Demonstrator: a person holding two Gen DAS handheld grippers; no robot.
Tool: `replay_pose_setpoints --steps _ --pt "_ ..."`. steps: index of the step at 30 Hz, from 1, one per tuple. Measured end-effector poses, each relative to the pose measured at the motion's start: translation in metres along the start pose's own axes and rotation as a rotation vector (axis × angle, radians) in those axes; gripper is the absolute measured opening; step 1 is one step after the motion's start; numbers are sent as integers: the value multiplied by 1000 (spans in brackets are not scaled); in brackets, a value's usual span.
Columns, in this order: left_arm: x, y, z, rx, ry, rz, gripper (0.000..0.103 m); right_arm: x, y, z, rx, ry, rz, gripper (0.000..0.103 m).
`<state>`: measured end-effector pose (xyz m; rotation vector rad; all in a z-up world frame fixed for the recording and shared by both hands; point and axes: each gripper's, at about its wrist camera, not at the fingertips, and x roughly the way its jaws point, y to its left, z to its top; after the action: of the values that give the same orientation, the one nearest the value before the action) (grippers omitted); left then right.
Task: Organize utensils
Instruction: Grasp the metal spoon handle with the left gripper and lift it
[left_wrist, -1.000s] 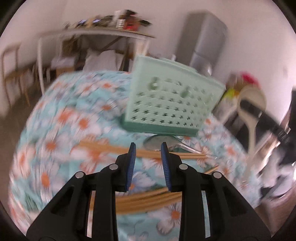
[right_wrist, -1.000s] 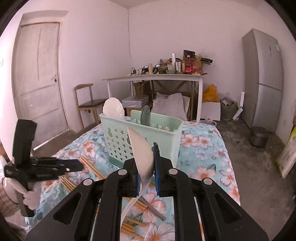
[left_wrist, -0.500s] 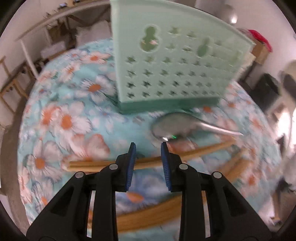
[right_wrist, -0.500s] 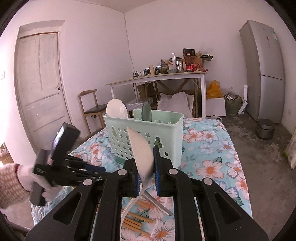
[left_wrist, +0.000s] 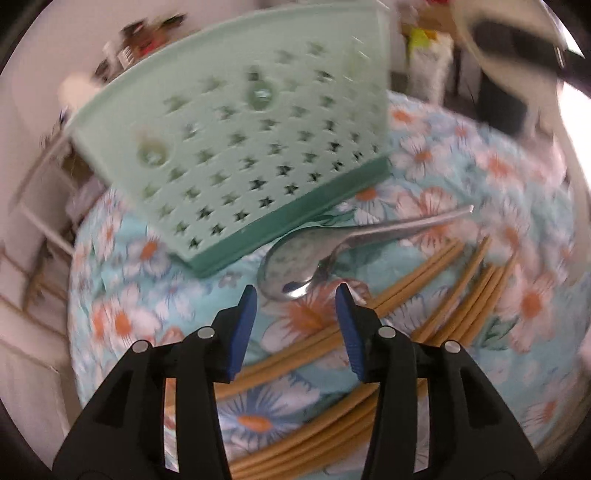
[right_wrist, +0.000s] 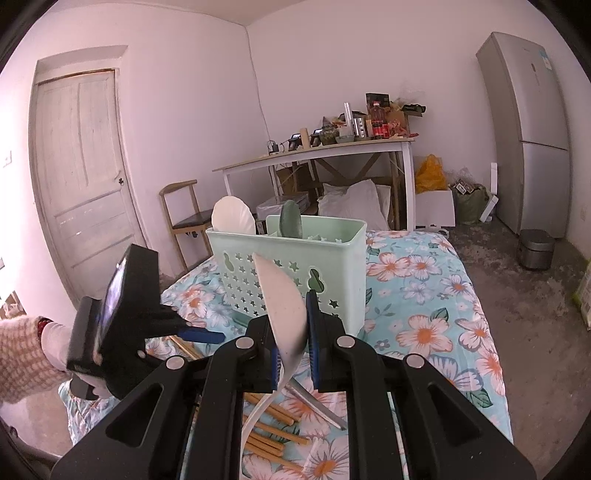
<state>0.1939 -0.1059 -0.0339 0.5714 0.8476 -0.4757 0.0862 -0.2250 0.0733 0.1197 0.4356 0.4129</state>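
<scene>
A mint green utensil basket (right_wrist: 295, 266) stands on the floral tablecloth and holds a white spoon (right_wrist: 232, 216) and a green spoon (right_wrist: 291, 220). My right gripper (right_wrist: 291, 325) is shut on a white spoon (right_wrist: 284, 314), held above the table just in front of the basket. My left gripper (left_wrist: 293, 295) is open, its jaws wide apart, low over a metal spoon (left_wrist: 332, 247) that lies by the basket's (left_wrist: 240, 136) base. Several wooden chopsticks (left_wrist: 424, 280) lie around the metal spoon. The left gripper also shows at the left of the right wrist view (right_wrist: 199, 334).
The floral tablecloth (right_wrist: 424, 295) covers the table, whose edge drops to a bare floor on the right. Behind stand a white desk with clutter (right_wrist: 332, 147), a wooden chair (right_wrist: 184, 218), a door (right_wrist: 81, 177) and a grey fridge (right_wrist: 528, 129).
My left gripper has opened wider and moved in over the metal spoon. My right gripper still holds the white spoon and has risen slightly toward the basket.
</scene>
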Motion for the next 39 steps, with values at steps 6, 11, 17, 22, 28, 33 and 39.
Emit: replay_pose_setpoints --steps 6,11,17,22,28,33,39 --pt "9 -16 9 131 -8 77 37 4 0 -3 10 8 5 12" --pt "9 -36 6 274 -34 172 16 5 -1 -3 17 10 4 12" --pt "-8 -57 -7 441 -98 296 5 4 -3 -2 21 8 0 12" --pt "-26 -59 -14 460 -97 304 3 -2 -2 -2 24 -3 -3 12" --pt "-65 -60 -32 398 -63 195 3 -12 2 -1 19 -18 -6 12" --pt "-81 -59 -52 313 -29 122 4 -19 6 -1 26 -26 5 12" --pt "-78 -51 -65 175 -55 91 10 -24 11 -5 39 -24 20 12"
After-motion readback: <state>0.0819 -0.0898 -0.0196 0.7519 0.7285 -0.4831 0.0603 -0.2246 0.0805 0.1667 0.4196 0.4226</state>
